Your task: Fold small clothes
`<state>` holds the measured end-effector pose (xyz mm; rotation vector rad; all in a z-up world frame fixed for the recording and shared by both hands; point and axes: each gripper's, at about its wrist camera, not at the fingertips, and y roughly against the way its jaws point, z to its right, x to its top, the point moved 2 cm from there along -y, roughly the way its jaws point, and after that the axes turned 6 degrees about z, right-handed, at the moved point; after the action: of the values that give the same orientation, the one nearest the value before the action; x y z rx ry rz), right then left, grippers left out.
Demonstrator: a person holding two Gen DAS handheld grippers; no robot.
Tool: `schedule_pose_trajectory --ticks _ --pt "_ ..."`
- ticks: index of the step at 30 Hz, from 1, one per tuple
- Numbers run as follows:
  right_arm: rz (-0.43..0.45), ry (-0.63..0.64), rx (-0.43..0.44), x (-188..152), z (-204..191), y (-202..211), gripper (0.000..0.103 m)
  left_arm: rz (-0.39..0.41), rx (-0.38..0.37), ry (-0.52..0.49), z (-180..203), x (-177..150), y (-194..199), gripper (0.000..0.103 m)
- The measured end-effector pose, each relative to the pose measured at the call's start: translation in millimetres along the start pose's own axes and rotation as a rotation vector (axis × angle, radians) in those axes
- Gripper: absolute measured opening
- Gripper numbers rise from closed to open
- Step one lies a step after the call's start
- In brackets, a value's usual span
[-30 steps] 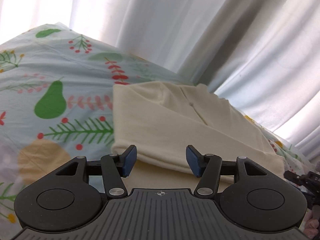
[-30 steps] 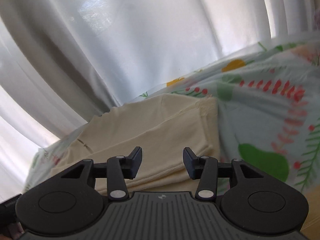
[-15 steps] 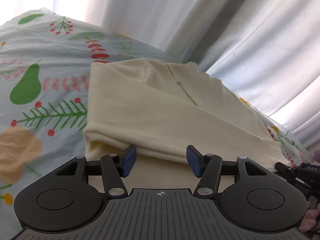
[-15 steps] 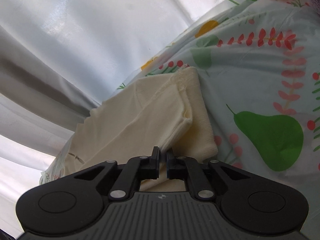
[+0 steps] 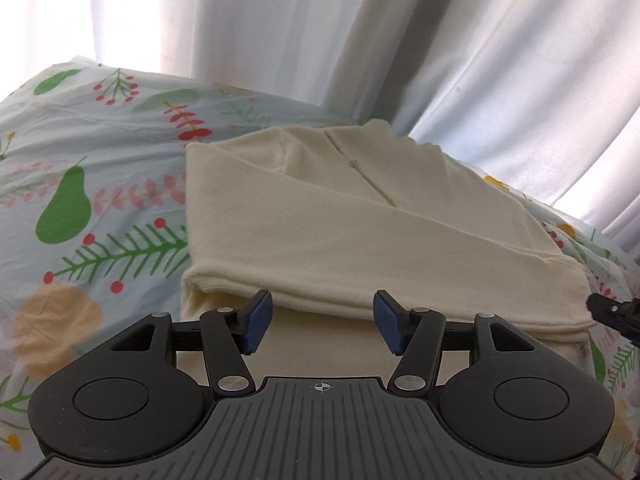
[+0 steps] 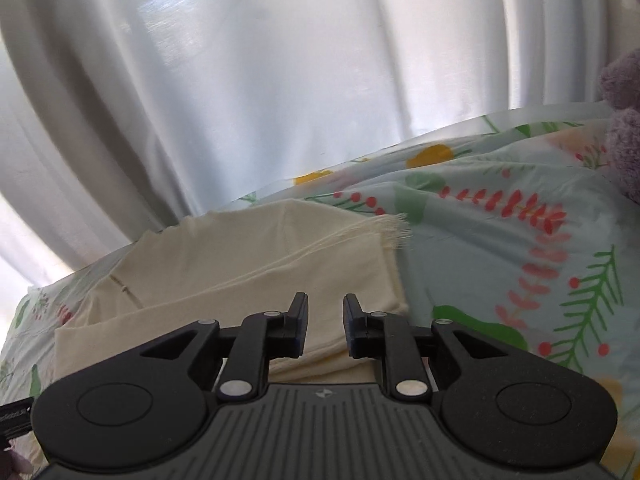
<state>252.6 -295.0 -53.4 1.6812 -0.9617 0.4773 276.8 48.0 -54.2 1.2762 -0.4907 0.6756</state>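
Note:
A cream garment (image 5: 360, 232) lies folded on the floral bedsheet (image 5: 80, 184), its sleeve laid across the body and a placket seam running up toward the collar. My left gripper (image 5: 322, 322) is open and empty, its blue pads just in front of the garment's near folded edge. In the right wrist view the same garment (image 6: 248, 264) lies ahead and to the left, with a frayed hem at its right end. My right gripper (image 6: 325, 326) is open with a narrow gap between the jaws, over the garment's near edge, holding nothing.
White curtains (image 5: 360, 40) hang close behind the bed in both views. The other gripper's black tip (image 5: 612, 312) shows at the right edge of the left wrist view. A purple fuzzy object (image 6: 624, 120) sits at the far right of the sheet.
My right gripper shut half a second ago and has now opened partway and drawn back. My left gripper stayed open and shifted slightly in front of the garment's edge.

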Motion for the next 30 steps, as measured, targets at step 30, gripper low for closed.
schedule_pose_trajectory --ticks 30 --pt "-0.15 0.26 0.18 -82 -18 38 0.036 -0.09 0.09 -0.13 5 -42 24 0.073"
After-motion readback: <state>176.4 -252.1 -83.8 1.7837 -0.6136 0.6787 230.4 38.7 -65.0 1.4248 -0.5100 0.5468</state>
